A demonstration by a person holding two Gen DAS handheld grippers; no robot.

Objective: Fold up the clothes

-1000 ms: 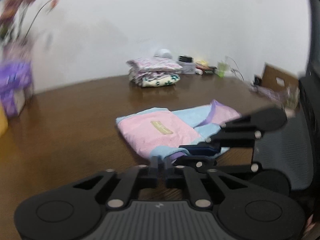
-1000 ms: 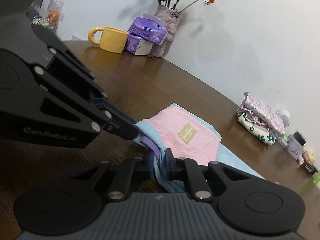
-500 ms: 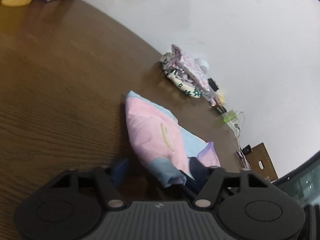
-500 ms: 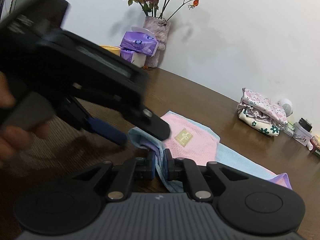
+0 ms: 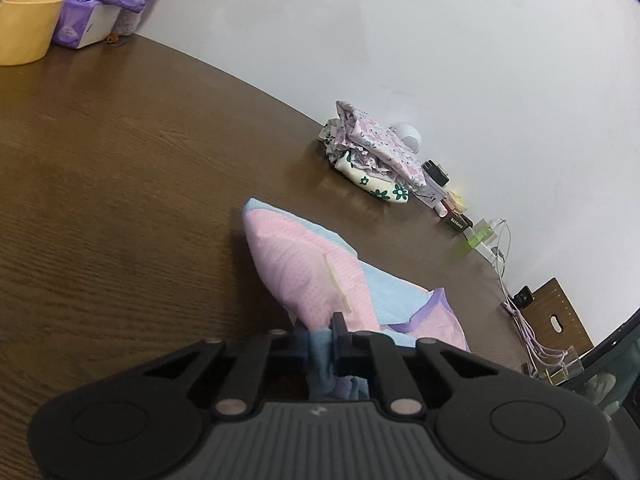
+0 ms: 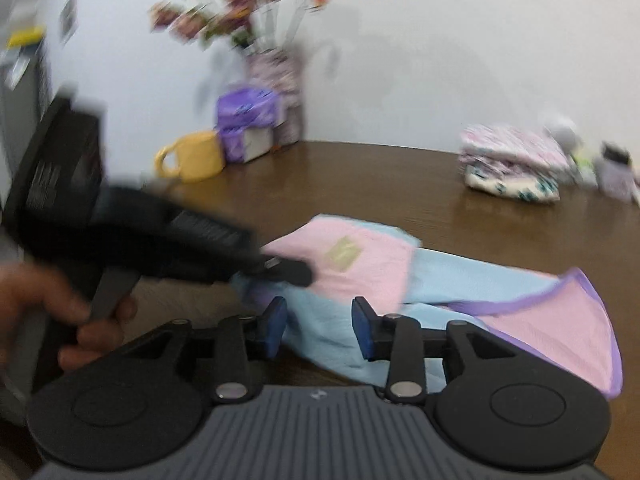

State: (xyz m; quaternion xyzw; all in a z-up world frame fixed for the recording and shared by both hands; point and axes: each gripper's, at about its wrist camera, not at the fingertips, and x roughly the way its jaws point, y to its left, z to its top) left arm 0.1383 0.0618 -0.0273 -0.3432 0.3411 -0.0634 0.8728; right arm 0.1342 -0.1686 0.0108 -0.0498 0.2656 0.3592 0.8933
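Around the work area: brown wooden table; yellow mug and purple tissue packs at the far edge by a blurred flower vase; stack of folded floral clothes against the wall, with small bottles and a cable beside it. Pink-and-blue garment lies partly folded mid-table, purple-trimmed end toward the right. Nothing lies between the garment and the stack. Left gripper: jaws closed narrow, pinching the garment's blue near corner (fabric bunches through the gap). Seen from the right wrist, it reaches across the pink panel, held by a hand. Right gripper: jaws spread wide over blue fabric, gripping nothing; contact cannot be told.
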